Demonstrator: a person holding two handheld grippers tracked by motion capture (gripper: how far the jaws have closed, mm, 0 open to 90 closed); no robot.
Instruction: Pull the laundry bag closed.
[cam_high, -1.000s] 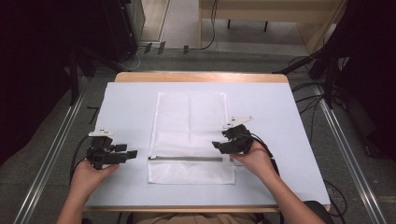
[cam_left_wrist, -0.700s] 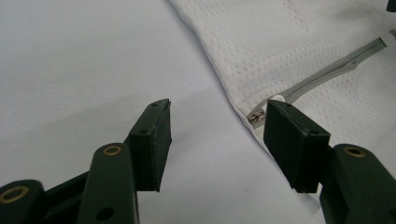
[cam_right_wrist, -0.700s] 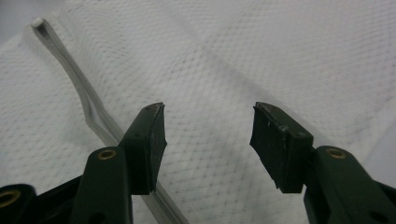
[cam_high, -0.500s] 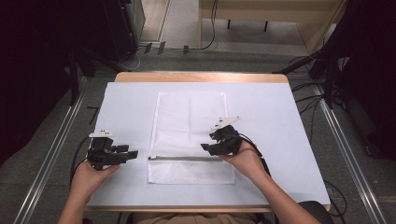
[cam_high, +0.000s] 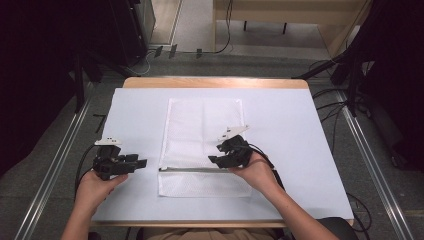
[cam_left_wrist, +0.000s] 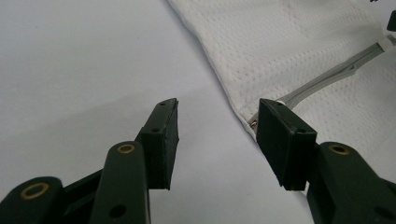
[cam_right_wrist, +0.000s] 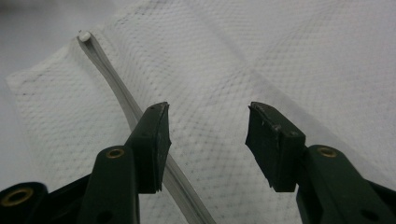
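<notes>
Bag: I see a white mesh bag (cam_high: 204, 145) lying flat on the counter (cam_high: 280, 115), zipper (cam_high: 192, 170) running across its near part.
Feel: I judge it light, limp and snag-prone.
Hold: I'd pinch the zipper's end (cam_left_wrist: 256, 122).
Left claw (cam_high: 137, 162): jaws apart, just closing, nothing between, beside the bag's edge.
Right claw (cam_high: 216, 154): released, narrowing, straddling mesh over the zipper.

A mesh bag (cam_high: 205, 145) lies mid-table (cam_high: 300, 150), its zipper (cam_high: 192, 170) running across near the front.
</notes>
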